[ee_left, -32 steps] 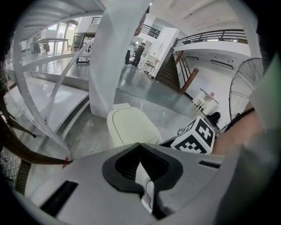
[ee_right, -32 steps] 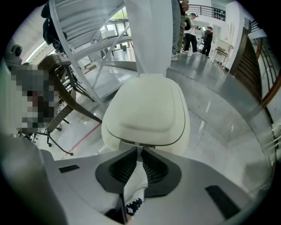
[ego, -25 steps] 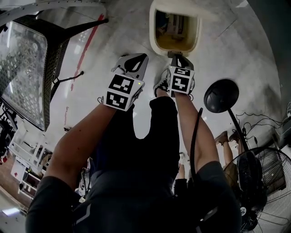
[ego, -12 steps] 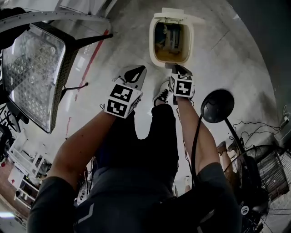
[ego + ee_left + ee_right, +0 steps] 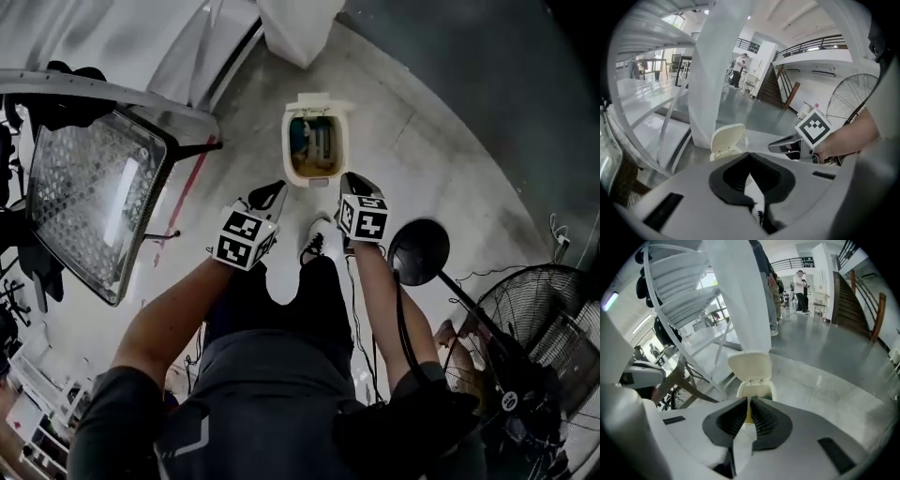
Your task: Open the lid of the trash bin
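A cream trash bin stands on the concrete floor with its lid swung up and back, and items show inside. In the head view my left gripper hangs to the bin's front left and my right gripper to its front right; neither touches it. Both are shut with nothing between the jaws. The left gripper view shows the raised lid beyond my shut left gripper, and the right gripper's marker cube. In the right gripper view the open bin and upright lid sit straight ahead of my right gripper.
A mesh-seat chair stands at the left, a white pillar behind the bin. A round black stand base and a floor fan are at the right. The person's shoe rests before the bin. People stand far off.
The head view has drawn back and up, so the bin looks smaller and farther. Both grippers have come away from the bin's front rim. The lid stays up.
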A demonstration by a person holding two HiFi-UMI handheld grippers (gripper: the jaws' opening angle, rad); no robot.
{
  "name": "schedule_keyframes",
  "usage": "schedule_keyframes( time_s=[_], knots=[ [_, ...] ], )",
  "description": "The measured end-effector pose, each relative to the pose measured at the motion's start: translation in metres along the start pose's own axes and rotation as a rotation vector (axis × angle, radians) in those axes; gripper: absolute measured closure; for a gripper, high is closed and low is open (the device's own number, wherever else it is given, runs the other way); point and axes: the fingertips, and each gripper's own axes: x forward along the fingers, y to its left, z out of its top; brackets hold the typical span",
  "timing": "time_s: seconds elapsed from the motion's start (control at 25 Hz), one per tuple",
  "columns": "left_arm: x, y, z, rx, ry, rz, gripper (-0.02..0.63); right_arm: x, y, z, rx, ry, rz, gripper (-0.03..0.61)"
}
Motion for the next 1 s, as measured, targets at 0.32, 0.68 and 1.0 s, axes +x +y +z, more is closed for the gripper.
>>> schedule_keyframes(
  time_s=[0.32,0.68,1.0],
  knots=[
    [-0.061,-0.021,0.069,0.040,-0.141,-0.030,0.604,-0.113,0.014,0.094,-0.050,-0.214,0.009,0.531],
    [-0.147,-0.055,0.161,0.092,-0.330,-0.069,0.604,-0.251,0.066,0.164,-0.121,-0.455,0.091,0.531],
    [-0.194,-0.087,0.227,0.091,-0.458,-0.133,0.605,-0.361,0.099,0.212,-0.212,-0.640,0.100,0.531]
  ],
)
